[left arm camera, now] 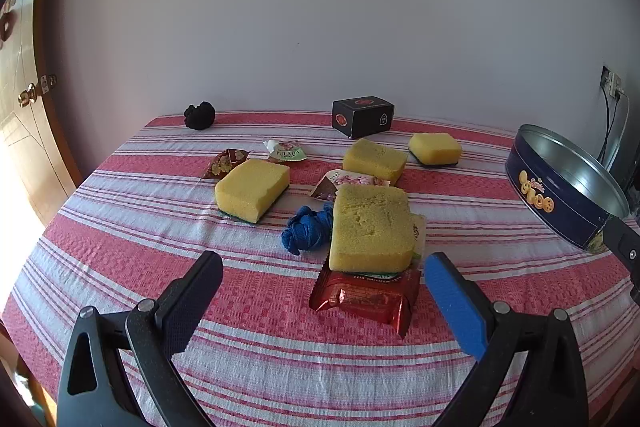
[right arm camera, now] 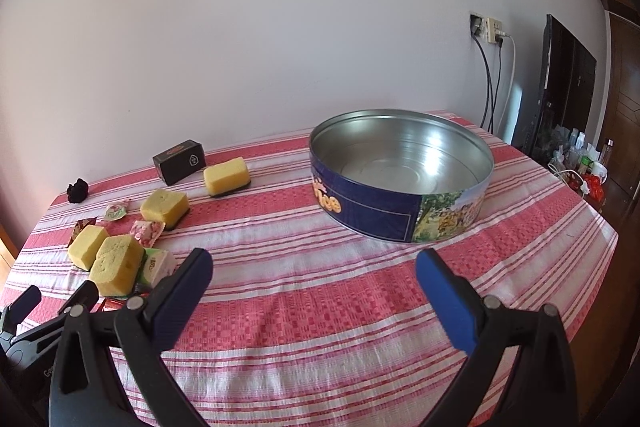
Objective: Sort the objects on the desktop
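Several yellow sponges lie on the striped tablecloth; the nearest sponge (left arm camera: 372, 227) rests on a red snack packet (left arm camera: 366, 297), with a blue cloth ball (left arm camera: 306, 229) to its left. My left gripper (left arm camera: 322, 265) is open and empty, just in front of that sponge and packet. A round blue cookie tin (right arm camera: 400, 179), open and empty, stands at the right; it also shows in the left wrist view (left arm camera: 560, 187). My right gripper (right arm camera: 312, 261) is open and empty, in front of the tin and apart from it.
Small snack packets (left arm camera: 286, 151) lie among the sponges. A black box (left arm camera: 362, 115) and a black cloth ball (left arm camera: 199, 115) sit at the table's far edge by the wall. A door (left arm camera: 20, 107) is at the left, wall sockets and cables (right arm camera: 490, 31) at the right.
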`<action>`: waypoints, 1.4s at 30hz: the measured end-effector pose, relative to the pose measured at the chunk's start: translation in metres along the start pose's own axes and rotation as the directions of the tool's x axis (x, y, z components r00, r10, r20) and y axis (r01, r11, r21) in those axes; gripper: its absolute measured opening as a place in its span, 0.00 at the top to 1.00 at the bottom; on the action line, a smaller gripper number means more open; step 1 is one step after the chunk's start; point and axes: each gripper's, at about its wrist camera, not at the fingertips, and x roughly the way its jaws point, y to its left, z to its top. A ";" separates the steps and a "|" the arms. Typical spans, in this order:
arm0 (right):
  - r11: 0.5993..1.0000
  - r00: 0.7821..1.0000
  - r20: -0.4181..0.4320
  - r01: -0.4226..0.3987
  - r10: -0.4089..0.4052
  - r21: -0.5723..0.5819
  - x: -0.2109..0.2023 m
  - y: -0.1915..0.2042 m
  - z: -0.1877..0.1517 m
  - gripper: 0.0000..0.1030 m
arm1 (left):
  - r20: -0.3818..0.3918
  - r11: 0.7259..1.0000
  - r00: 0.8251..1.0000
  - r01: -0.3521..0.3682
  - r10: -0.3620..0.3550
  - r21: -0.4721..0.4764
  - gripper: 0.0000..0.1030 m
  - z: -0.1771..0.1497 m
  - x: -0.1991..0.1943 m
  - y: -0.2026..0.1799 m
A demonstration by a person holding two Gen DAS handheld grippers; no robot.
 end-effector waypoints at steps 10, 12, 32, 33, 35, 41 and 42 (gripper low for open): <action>0.995 0.995 -0.011 -0.099 0.099 0.008 0.015 0.019 -0.008 0.01 | -0.032 0.998 0.998 -0.063 0.063 -0.025 0.01 -0.002 0.016 0.031; 0.993 0.993 -0.021 -0.116 0.116 -0.013 0.019 0.028 -0.011 0.08 | -0.039 0.995 0.995 -0.090 0.089 -0.032 0.01 -0.003 0.019 0.042; 0.915 0.915 -0.218 -0.375 0.341 -0.145 0.072 0.161 -0.018 0.04 | -0.072 0.977 0.980 -0.192 0.186 -0.095 0.01 0.016 0.041 0.119; 0.917 0.918 -0.236 -0.362 0.319 -0.168 0.077 0.168 -0.019 0.04 | -0.071 0.979 0.981 -0.187 0.181 -0.087 0.01 0.020 0.043 0.119; 0.914 0.913 -0.280 -0.355 0.295 -0.195 0.090 0.176 -0.024 0.08 | -0.069 0.980 0.981 -0.186 0.181 -0.064 0.01 0.030 0.048 0.121; 0.915 0.922 -0.269 -0.340 0.278 -0.219 0.098 0.170 -0.023 0.44 | -0.079 0.990 0.987 -0.141 0.140 -0.004 0.01 0.052 0.073 0.108; 0.913 0.919 -0.265 -0.349 0.290 -0.212 0.097 0.167 -0.021 0.44 | -0.081 0.991 0.988 -0.133 0.134 0.012 0.01 0.055 0.078 0.104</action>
